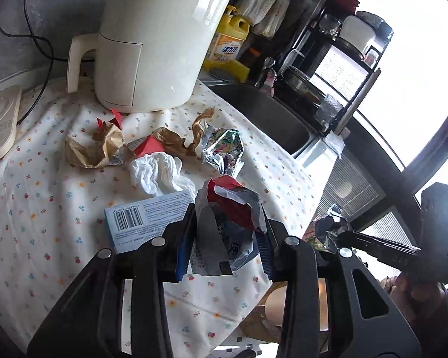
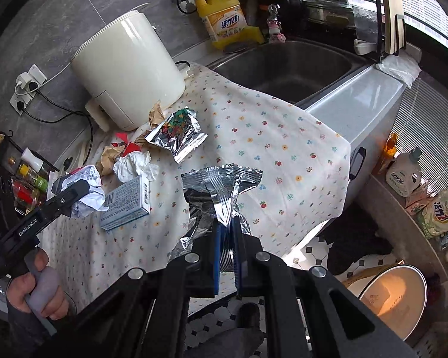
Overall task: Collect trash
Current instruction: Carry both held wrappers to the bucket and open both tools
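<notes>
The left gripper (image 1: 228,232) pinches a crumpled red, white and silver wrapper (image 1: 228,208) between its blue-lined pads, holding it just above the flowered tablecloth (image 1: 44,208). The right gripper (image 2: 227,247) is pressed nearly together on the crimped edge of a silver foil packet (image 2: 221,185), which stands up out of the jaws over the near edge of the cloth. Both pieces look almost weightless and thin; the foil is slick and springy, so a grip on the folded, ridged seam seems the surest hold, and that is where the right pads sit. The wrapper in the left jaws is soft and already balled, so it can be squeezed anywhere without harm, though a loose flap could slip free if the pinch eases.

More trash lies on the cloth in front of the cream appliance (image 1: 155,44): crumpled brown paper (image 1: 95,149), a wad of white tissue (image 1: 158,173), an opened foil bag with a coloured print (image 1: 224,149), scraps of red paper (image 1: 147,147) and a flat blue box with a barcode (image 1: 146,217). The tissue and brown paper should crush easily and are best taken at their bulk; the box is stiffer and likely wants a grip across its thin sides. A round bin with a pale rim (image 2: 394,295) stands on the tiled floor below the counter edge, a probable place for the held pieces to go
</notes>
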### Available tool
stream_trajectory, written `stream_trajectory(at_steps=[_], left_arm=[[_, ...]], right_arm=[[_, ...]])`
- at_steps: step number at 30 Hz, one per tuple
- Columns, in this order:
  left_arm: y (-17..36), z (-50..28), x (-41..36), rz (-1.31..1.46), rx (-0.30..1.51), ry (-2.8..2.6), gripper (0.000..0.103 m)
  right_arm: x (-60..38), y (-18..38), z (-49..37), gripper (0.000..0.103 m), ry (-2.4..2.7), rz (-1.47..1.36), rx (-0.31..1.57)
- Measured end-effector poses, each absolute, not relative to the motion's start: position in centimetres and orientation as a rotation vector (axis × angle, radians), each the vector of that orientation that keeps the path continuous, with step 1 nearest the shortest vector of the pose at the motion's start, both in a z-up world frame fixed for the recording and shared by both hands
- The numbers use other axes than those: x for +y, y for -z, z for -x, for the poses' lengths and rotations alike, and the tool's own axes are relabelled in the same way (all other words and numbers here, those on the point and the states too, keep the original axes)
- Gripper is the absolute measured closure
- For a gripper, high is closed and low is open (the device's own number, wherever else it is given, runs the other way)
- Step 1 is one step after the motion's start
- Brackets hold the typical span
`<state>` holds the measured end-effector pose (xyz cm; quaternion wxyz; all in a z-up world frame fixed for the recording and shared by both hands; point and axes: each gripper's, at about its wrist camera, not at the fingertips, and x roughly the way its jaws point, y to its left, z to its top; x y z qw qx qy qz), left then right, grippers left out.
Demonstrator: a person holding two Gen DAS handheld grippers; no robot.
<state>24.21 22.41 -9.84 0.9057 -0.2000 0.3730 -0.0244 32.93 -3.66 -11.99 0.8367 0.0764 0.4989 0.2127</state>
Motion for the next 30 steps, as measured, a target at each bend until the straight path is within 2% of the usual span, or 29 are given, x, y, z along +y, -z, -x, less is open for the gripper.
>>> stream_trajectory(at_steps=[12,22,24,25,26,27,28,30], left_arm=[[10.5,-26.1,5.1,0.287,0.864,0.255,0.065],[12.7,-26.7,-5.7,0.226,0.932,0.363,0.065],[13.3,-26.7,-7.5,0.221,0.944,0.379,0.065],[13.7,-26.6,-8.3,0.217,0.95,0.387,0.065],[14.1,-26.5,-9.1,0.214,0.955,0.394,0.065],[14.4,-26.5,-9.9,0.211,0.962,0.402,0.065],[14.8,-26.4,-10.6,0.21,0.968,0.408,0.065],[15.8,-26.1,-12.0,0.209,0.981,0.422,0.065]], right_arm=[[-21.2,14.2,-28.4,0.094,-0.25,-0.263,1.079],[-30.3,17.0,-25.5,0.09,-0.145,-0.309,1.117],[-31.8,17.7,-25.0,0.086,-0.124,-0.315,1.129],[-32.6,18.0,-24.6,0.076,-0.119,-0.324,1.132],[-33.4,18.2,-24.2,0.063,-0.113,-0.329,1.128],[-34.0,18.3,-23.8,0.057,-0.105,-0.33,1.123],[-34.6,18.5,-23.4,0.046,-0.1,-0.328,1.119],[-36.0,18.8,-22.6,0.042,-0.085,-0.322,1.122]])
